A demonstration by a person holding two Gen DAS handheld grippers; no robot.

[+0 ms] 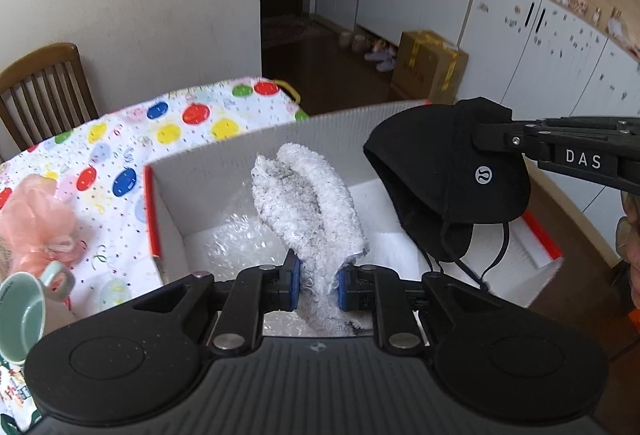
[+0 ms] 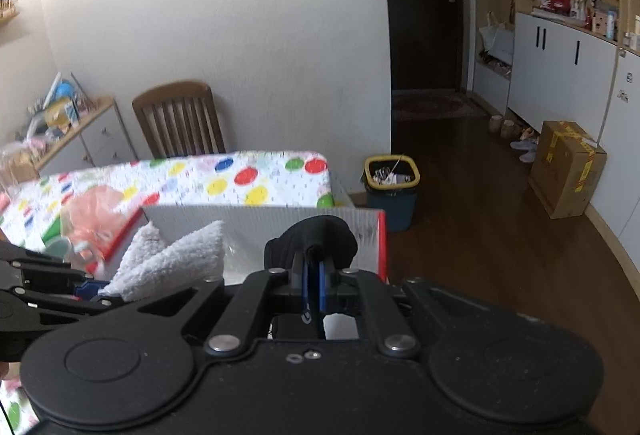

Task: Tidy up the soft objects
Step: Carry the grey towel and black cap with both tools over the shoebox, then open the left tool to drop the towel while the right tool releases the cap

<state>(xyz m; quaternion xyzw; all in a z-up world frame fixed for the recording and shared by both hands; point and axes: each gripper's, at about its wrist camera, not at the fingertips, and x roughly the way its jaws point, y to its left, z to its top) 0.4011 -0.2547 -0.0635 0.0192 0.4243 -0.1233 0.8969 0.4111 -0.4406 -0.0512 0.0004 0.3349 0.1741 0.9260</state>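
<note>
My left gripper is shut on a fluffy white-grey sock, which stands up over the open white cardboard box with orange edges. From the right, my right gripper holds a black cap with a round white logo above the box's right half, its chin cord dangling. In the right wrist view the right gripper is shut on the black cap, and the white sock shows at lower left in the left gripper. Bubble wrap lies on the box floor.
The box sits on a table with a polka-dot cloth. A pink mesh pouf and a pale green mug lie left of the box. Behind are a wooden chair, a bin and a brown carton.
</note>
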